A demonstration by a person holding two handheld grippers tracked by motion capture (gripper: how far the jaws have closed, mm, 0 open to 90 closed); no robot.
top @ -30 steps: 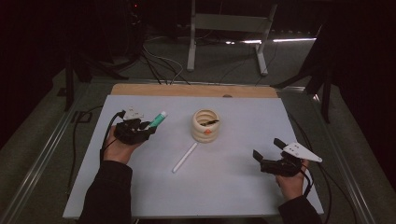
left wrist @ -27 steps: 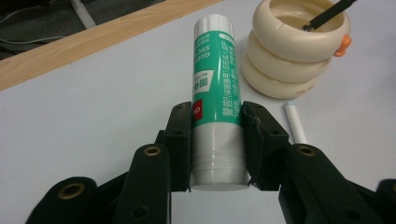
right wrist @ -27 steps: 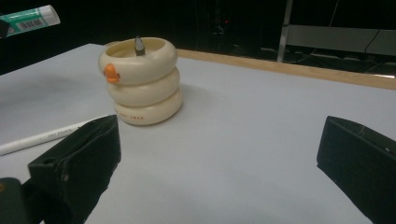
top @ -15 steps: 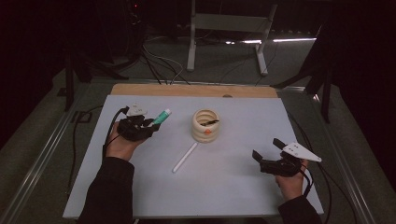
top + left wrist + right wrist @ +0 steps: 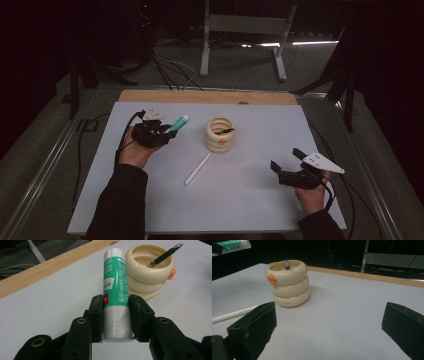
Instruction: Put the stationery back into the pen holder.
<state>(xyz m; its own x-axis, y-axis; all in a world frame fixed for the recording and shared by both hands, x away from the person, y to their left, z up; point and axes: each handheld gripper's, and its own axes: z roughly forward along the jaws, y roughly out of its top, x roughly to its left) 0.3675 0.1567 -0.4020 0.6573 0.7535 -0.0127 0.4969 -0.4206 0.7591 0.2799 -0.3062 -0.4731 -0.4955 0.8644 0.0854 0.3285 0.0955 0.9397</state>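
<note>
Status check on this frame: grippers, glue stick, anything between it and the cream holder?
Left gripper shut on glue stick, pointing at cream ring holder. Right gripper open, nothing between its jaws. Pen sits in holder; white pen lies on table, off the path.

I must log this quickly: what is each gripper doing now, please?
Left gripper: closed on the glue stick, held above the table.
Right gripper: open, jaws wide apart, holding nothing.
</note>
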